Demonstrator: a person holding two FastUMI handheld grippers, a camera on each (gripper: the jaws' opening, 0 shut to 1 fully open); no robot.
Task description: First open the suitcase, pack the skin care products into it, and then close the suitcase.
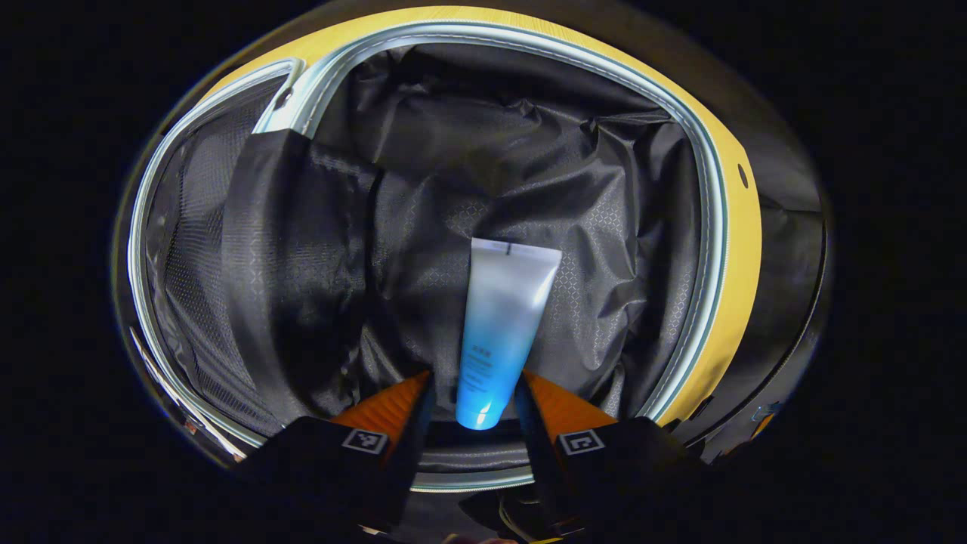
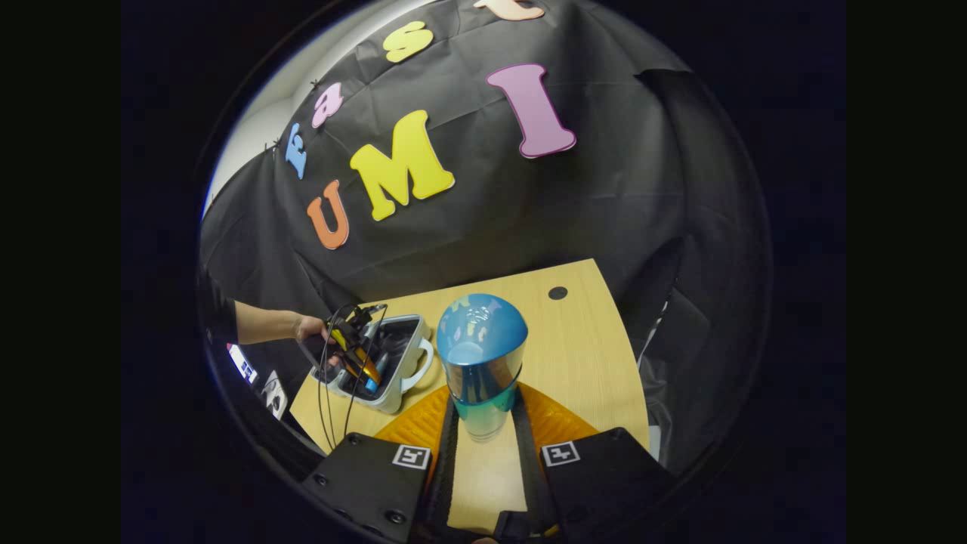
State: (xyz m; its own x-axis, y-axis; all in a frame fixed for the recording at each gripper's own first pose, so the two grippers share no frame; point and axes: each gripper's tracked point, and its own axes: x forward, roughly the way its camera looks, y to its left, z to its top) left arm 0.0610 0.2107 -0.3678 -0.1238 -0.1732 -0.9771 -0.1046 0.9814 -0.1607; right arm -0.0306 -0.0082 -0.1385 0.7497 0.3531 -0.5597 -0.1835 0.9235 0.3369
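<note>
Gripping a glossy tapered tube, the left hand-held gripper hangs over the suitcase's crinkled lining; the right hand-held gripper clamps a shiny bottle.

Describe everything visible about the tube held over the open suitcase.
The tube is a soft-looking squeeze tube, frosted white at its flat crimped end and fading to bright blue at the end nearest the camera. Small print runs along its blue part, too small to read. The left gripper is shut on that blue end, with the crimped end pointing away over the suitcase's dark lining.
</note>
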